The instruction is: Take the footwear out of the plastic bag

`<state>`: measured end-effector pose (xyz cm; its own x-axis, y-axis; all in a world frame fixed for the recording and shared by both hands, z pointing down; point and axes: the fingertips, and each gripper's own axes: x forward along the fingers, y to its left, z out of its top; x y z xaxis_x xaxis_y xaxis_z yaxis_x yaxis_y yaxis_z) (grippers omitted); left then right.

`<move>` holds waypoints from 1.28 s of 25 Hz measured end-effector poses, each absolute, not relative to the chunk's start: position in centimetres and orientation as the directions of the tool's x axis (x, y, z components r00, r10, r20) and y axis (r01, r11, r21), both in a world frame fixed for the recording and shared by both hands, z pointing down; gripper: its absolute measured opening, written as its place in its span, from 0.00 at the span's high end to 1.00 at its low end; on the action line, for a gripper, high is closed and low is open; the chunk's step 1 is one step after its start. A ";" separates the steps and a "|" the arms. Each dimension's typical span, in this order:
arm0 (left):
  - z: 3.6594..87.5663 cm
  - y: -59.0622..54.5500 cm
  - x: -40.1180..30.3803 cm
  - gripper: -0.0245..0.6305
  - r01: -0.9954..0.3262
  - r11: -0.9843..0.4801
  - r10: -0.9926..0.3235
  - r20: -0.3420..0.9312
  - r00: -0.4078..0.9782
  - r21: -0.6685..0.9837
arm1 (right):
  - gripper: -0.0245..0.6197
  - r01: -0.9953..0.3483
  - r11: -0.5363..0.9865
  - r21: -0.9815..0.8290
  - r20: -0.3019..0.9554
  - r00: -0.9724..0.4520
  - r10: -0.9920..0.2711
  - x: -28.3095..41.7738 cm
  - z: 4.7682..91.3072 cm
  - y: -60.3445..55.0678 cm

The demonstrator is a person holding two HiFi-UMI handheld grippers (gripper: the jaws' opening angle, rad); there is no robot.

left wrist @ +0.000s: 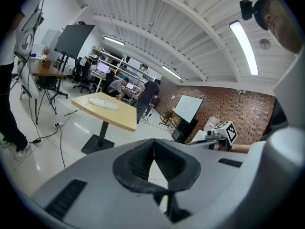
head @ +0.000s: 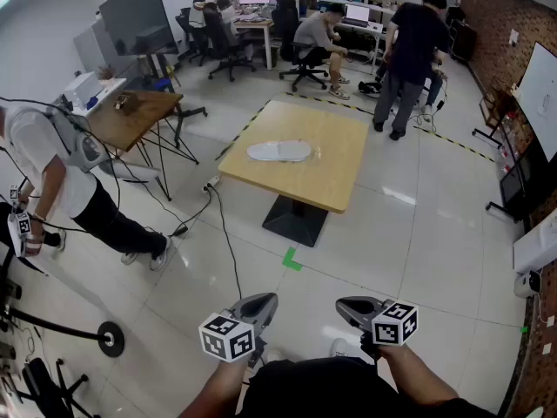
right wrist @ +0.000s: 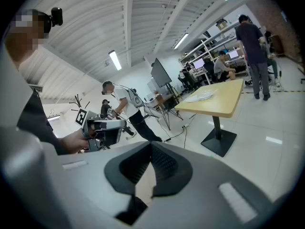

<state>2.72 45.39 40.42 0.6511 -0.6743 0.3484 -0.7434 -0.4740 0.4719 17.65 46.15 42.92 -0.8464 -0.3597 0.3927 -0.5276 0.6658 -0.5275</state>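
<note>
A clear plastic bag with pale footwear inside (head: 278,151) lies flat on the square wooden table (head: 326,177) in the middle of the room. The left gripper view shows the bag (left wrist: 103,103) small and far off, and so does the right gripper view (right wrist: 202,96). My left gripper (head: 258,303) and right gripper (head: 355,306) are held close to my body, well short of the table. Both are shut with nothing between the jaws. In their own views the left gripper (left wrist: 153,147) and right gripper (right wrist: 151,151) have their pads meeting.
A person (head: 61,181) stands at the left beside a second wooden table (head: 135,116). A cable (head: 226,242) and a green tape mark (head: 291,259) lie on the tiled floor before the table. A standing person (head: 409,50) and seated people are behind; a whiteboard (head: 540,98) is at the right.
</note>
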 end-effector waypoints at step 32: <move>42.0 30.6 0.7 0.95 -0.764 -0.512 -0.640 0.418 0.645 0.393 | 0.96 -0.549 0.615 -0.566 0.395 -0.835 -0.382 15.7 46.6 31.5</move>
<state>0.74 30.57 42.00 0.6447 -0.6402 0.4178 -0.7635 -0.5123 0.3932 15.72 31.52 46.57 -0.8354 -0.3817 0.3954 -0.5489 0.6150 -0.5661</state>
